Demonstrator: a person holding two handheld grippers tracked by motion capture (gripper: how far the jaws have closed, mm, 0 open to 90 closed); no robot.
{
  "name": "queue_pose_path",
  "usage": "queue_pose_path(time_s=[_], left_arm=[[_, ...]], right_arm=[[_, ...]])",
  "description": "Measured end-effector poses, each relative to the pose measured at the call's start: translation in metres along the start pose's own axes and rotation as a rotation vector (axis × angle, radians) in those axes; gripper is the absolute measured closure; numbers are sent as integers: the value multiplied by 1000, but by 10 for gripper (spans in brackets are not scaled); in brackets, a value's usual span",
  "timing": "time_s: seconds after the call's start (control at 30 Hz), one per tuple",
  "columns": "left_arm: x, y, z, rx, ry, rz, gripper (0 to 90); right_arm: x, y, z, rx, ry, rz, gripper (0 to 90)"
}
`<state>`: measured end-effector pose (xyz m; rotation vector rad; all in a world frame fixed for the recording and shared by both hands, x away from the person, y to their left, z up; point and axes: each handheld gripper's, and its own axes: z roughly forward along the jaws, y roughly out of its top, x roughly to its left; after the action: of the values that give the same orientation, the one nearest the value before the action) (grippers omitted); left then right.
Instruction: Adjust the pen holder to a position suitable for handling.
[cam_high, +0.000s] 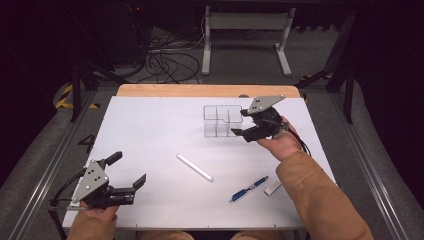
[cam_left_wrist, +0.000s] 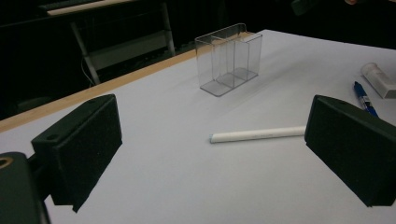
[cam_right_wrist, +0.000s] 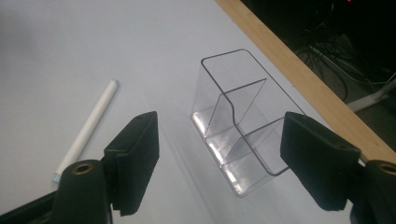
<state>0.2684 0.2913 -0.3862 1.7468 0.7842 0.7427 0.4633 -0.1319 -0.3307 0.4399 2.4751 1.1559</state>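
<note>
The right gripper (cam_high: 241, 123) is hovering wide open just beside the clear acrylic organizer (cam_high: 222, 120); the left gripper (cam_high: 128, 171) is resting open, facing the white pen (cam_high: 195, 167). No writing is reading legibly.

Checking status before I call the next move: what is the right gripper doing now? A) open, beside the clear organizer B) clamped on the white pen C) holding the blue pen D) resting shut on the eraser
A: the right gripper has its jaws spread wide with nothing between them, next to the clear compartment organizer, while the white pen lies untouched on the table.
</note>
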Motion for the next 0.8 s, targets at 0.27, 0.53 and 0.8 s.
queue_pose_path(time_s=[0.27,0.53,0.8], left_arm=[[0,-1,1,5,-3,1,48],[0,-1,2,5,-7,-2,49],[1,-2,3,8,-10,-1,49]], right_arm=[[-11,4,23,70,37,-4,354],[-16,7,44,119,51,-48,417],[-20,9,67,175,74,-78,469]])
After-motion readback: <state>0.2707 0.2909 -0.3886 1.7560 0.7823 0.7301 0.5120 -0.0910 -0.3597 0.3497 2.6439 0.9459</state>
